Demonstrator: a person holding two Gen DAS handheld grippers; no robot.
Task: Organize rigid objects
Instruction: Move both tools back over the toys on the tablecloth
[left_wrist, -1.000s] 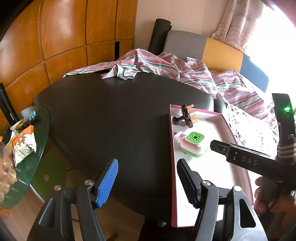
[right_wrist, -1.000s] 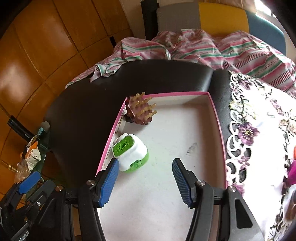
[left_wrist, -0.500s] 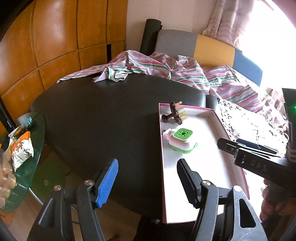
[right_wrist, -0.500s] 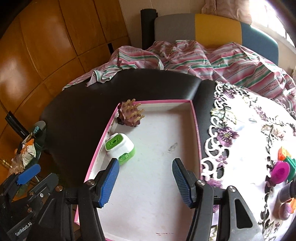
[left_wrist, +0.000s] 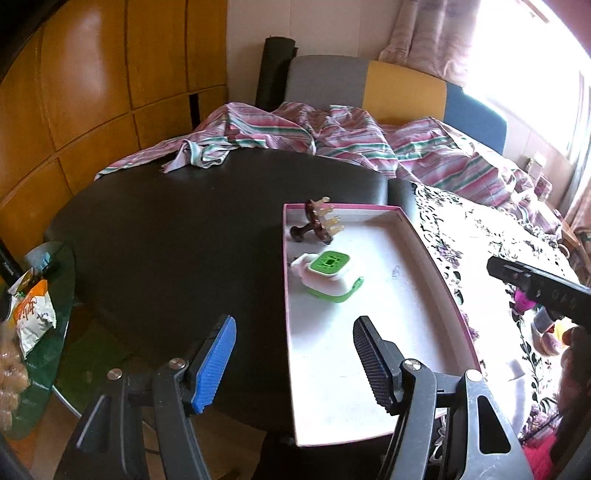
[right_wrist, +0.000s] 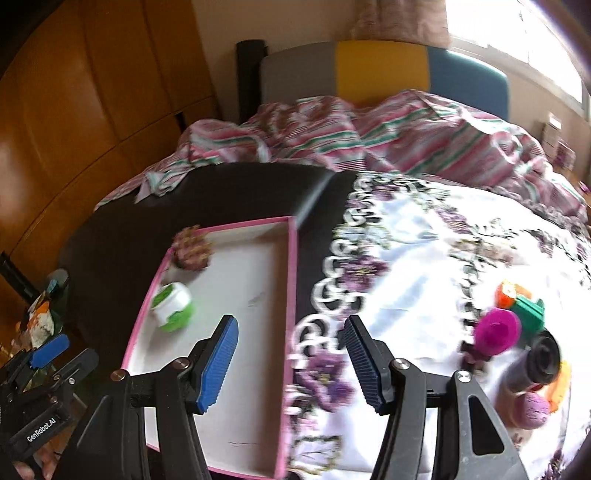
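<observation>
Right of the pink-rimmed tray (right_wrist: 291, 280), loose toys (right_wrist: 517, 332) sit clustered on the floral cloth (right_wrist: 406, 277); right gripper (right_wrist: 290, 360) is wide and empty, left gripper (left_wrist: 293, 363) too, so centre over the magenta disc (right_wrist: 496, 332) before closing.

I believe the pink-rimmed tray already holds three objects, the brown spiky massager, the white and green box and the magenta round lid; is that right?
Not quite: the pink-rimmed tray holds two objects, the brown spiky massager and the white and green box. The right wrist view shows the magenta round lid outside it, on the floral cloth among other small items.
</observation>
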